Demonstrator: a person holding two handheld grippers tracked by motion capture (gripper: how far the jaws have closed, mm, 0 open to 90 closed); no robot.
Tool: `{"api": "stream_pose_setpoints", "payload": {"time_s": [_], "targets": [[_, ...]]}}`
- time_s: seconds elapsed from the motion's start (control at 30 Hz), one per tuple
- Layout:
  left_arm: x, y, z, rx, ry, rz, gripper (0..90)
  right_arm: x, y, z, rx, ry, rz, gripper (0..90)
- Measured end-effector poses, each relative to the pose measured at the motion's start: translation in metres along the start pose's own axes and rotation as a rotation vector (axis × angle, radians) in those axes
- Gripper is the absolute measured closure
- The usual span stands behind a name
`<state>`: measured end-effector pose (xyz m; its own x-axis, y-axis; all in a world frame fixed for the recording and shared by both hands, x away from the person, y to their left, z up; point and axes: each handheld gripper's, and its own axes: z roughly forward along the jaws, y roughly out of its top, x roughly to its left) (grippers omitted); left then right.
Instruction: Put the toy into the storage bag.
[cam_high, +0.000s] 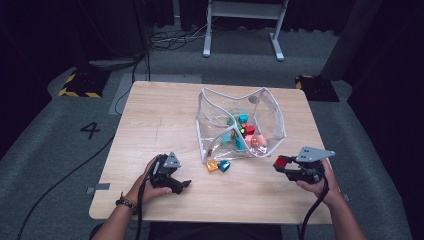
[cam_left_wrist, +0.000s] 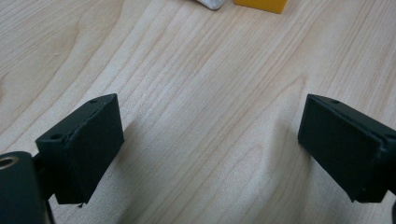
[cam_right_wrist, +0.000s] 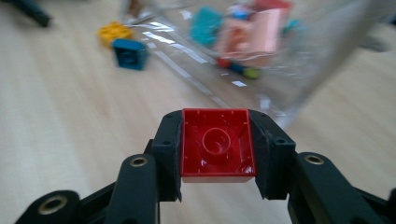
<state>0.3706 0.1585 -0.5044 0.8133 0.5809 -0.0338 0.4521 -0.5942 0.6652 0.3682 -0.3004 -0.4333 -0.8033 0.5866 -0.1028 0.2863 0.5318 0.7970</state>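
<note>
Right gripper (cam_right_wrist: 217, 149) clamped a red toy brick (cam_right_wrist: 217, 142), hollow underside showing, beside clear bag (cam_high: 265, 107). Left gripper (cam_left_wrist: 210, 144) wide, nothing between jaws, over wooden table (cam_left_wrist: 187, 70).

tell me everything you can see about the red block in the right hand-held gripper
The red block is a small, glossy plastic building brick, squarish. Its hollow underside faces the right gripper view's camera, showing thin walls and a round tube in the middle. It sits clamped between the two black jaws of the right hand-held gripper, which press on its two opposite sides. It is held clear above the wooden table, just in front of the clear bag of blocks, touching nothing else.
</note>
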Motion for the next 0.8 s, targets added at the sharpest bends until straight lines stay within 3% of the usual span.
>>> {"api": "stream_pose_setpoints", "payload": {"time_s": [0.07, 0.27, 0.43, 0.57, 0.8], "targets": [[0.000, 0.000, 0.000, 0.000, 0.000, 0.000, 7.0, -0.010, 0.002, -0.010, -0.036, -0.028, 0.018, 59.3], [0.000, 0.000, 0.000, 0.000, 0.000, 0.000, 7.0, -0.031, 0.013, -0.024, -0.072, -0.109, 0.042, 59.3], [0.000, 0.000, 0.000, 0.000, 0.000, 0.000, 7.0, -0.041, 0.021, -0.026, -0.079, -0.142, 0.034, 59.3], [0.000, 0.000, 0.000, 0.000, -0.002, -0.001, 7.0, -0.059, 0.031, -0.032, -0.131, -0.164, 0.076, 59.3], [0.000, 0.000, 0.000, 0.001, -0.002, -0.001, 7.0, -0.076, 0.059, -0.038, -0.163, -0.210, 0.069, 59.3]]}}
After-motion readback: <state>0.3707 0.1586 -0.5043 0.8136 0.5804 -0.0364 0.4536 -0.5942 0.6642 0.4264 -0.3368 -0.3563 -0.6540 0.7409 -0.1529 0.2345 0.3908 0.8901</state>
